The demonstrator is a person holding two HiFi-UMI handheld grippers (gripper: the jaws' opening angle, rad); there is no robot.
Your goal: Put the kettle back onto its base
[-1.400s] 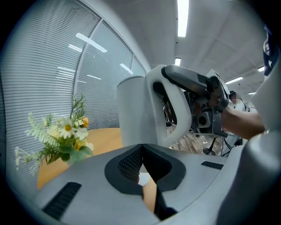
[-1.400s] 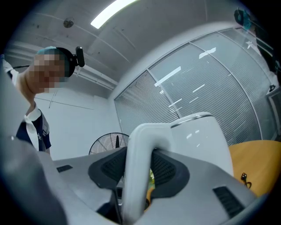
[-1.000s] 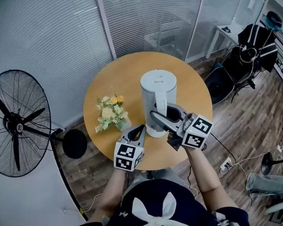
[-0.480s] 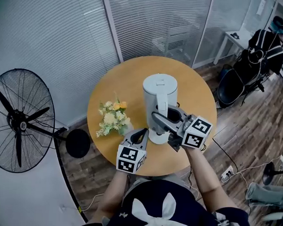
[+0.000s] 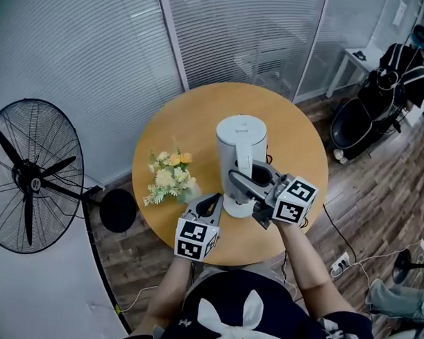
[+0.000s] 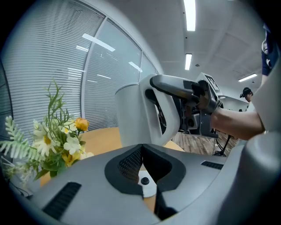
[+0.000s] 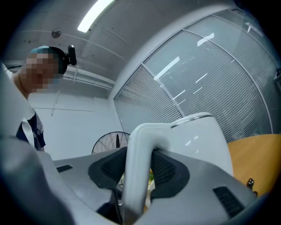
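Our right tool [image 5: 252, 182] is clamped on the handle [image 7: 139, 132] of the white electric kettle [image 5: 241, 135], its dark pads pressing on either side of the handle's upright bar. The kettle stands upright just ahead of that tool, near the front edge of the round wooden desk [image 5: 200, 113]. We cannot tell whether its bottom rests on a base. Our left tool [image 5: 212, 200] is drawn shut with nothing between its tips, hovering low just beside the kettle's foot, which sits ahead and to the right of it. A small bunch of artificial flowers [image 5: 169, 174] stands to the left of the left tool.
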